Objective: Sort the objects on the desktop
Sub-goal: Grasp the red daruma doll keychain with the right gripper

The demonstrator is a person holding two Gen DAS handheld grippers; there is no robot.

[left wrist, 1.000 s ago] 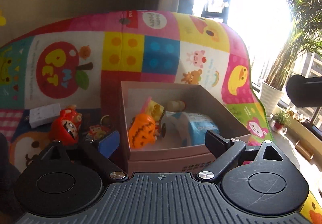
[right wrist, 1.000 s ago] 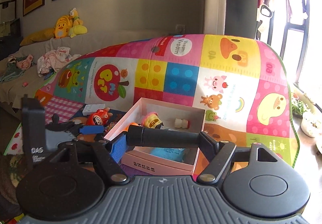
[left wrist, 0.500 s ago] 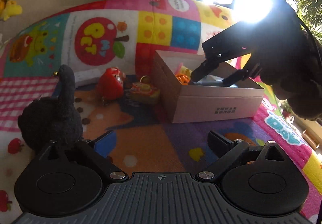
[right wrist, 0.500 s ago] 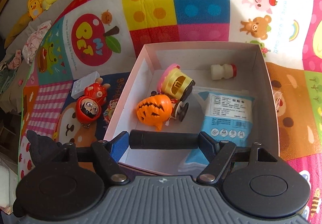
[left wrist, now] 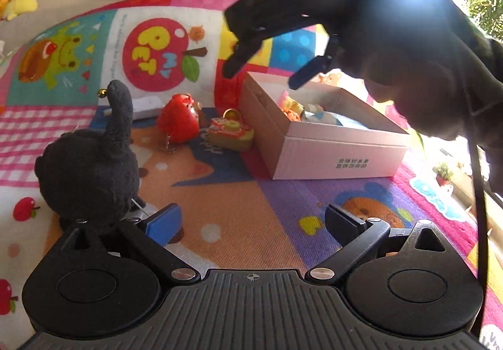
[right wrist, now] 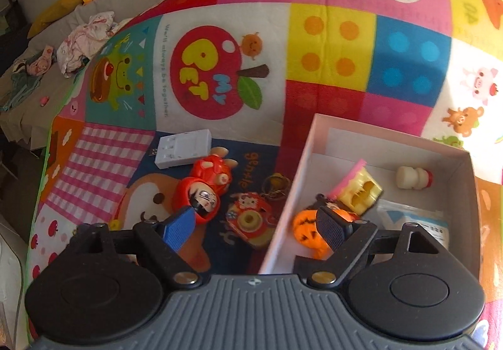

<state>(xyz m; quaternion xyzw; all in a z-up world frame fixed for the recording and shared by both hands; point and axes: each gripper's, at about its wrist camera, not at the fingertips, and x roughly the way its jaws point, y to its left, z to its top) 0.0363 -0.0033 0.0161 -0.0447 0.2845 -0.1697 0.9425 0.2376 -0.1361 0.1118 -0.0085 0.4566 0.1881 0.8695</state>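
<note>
**Both grippers empty around the pink box**

Left gripper (left wrist: 253, 221) sits low, tilted a bit down toward the play mat (left wrist: 239, 211), jaws spread wide with nothing in them. A fuzzy black plush (left wrist: 91, 161) with a long neck stands just beside its blue-padded finger, on the side away from the box; can't tell if they touch.

Right gripper (right wrist: 256, 229) hangs over the near-left corner of the box (right wrist: 287, 205), pointing steeply down, jaws opening and holding nothing. One finger is over the mat outside the box, the other above the orange pumpkin toy (right wrist: 306, 232) inside it. From the left wrist view it's a dark backlit shape above the box.

The box is smooth pink cardboard, square and shallow. Inside it, besides the pumpkin: a yellow plastic toy with a pink top (right wrist: 358, 189), a small white bottle (right wrist: 411, 177) and a glossy blue packet (right wrist: 418, 222). Left of the box on the mat: a shiny red round doll (right wrist: 201, 196), a toy camera keychain (right wrist: 251, 218), and a flat white rectangular block (right wrist: 184, 152) further out.
</note>
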